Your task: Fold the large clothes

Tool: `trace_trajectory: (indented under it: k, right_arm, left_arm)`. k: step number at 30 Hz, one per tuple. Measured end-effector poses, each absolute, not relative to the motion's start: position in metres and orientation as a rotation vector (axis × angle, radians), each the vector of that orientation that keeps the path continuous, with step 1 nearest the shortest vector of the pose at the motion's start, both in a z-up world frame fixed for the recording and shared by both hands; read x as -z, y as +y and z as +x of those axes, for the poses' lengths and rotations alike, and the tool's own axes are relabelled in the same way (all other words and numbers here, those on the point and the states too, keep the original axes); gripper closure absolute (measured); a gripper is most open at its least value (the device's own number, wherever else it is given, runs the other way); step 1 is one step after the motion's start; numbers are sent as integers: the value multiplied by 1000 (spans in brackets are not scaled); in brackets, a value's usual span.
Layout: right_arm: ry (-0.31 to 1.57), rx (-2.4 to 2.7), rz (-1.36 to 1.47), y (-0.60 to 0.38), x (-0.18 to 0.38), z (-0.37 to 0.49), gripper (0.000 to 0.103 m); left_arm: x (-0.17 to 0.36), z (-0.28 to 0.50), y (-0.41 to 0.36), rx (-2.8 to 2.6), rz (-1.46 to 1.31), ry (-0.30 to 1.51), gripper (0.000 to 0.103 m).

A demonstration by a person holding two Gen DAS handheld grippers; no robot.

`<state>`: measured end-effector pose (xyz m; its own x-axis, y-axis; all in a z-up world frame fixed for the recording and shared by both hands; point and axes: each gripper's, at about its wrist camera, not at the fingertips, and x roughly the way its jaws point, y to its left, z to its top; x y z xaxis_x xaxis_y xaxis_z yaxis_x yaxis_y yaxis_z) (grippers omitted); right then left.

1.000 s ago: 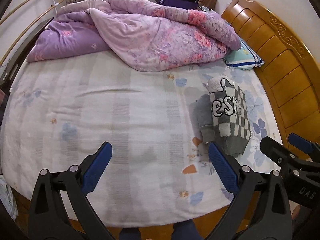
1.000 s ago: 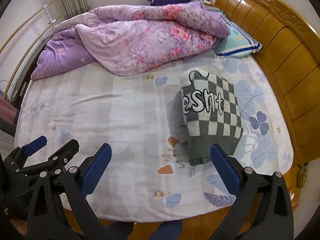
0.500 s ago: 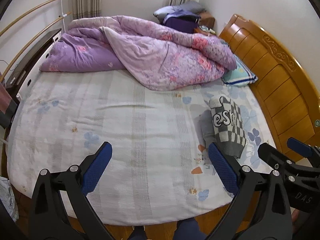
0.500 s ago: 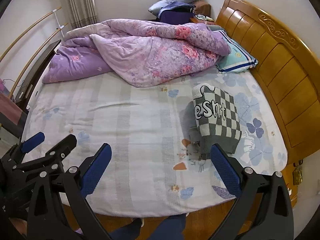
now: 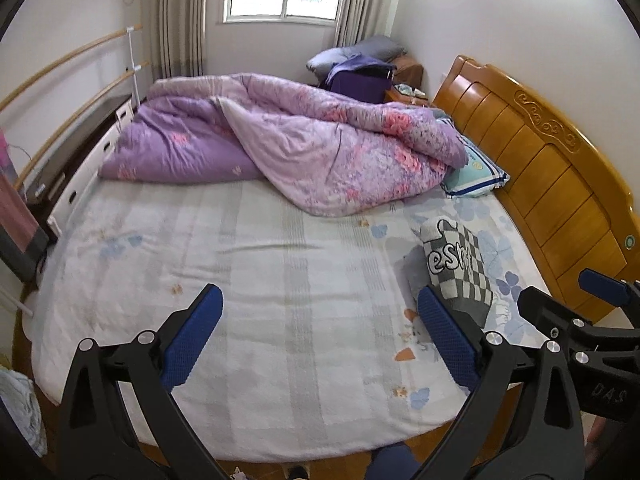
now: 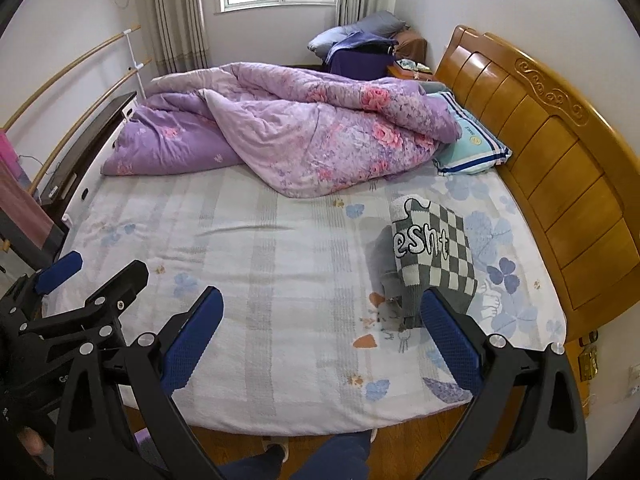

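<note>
Over at the foot of the bed, we had both tools up in the air and well back from the mattress. Left hand-held gripper was spread wide with nothing in it, and the right hand-held gripper was just as wide and just as empty. Our checkered sweater sat folded on the sheet near the headboard, ahead and to the right of both tools, touching neither. Looked like a grey sleeve was poking out on its left side, though the fisheye made that hard to call. Biggest risk we saw: that loose bit could've flopped open and undone the fold if we'd grabbed only the top layer. The purple quilt lay close behind it too.
</note>
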<state>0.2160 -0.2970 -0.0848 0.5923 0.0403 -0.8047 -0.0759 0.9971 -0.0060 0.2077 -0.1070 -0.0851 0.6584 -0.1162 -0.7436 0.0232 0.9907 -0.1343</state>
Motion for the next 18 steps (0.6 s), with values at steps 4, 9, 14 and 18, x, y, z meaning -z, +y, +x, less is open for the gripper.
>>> trace_trajectory:
  k: [4, 9, 14, 18]
  right_arm:
    - [912, -64, -45, -294, 75, 210, 8]
    - [897, -59, -63, -290, 68, 207, 8]
    - [887, -57, -70, -287, 64, 205, 8]
    - [889, -57, -69, -285, 62, 205, 8]
  left_arm:
    - [76, 202, -102, 99, -126, 811, 5]
    - [69, 198, -99, 103, -127, 800, 5]
    - [65, 198, -95, 104, -121, 793, 5]
    - [61, 198, -94, 101, -117, 789, 5]
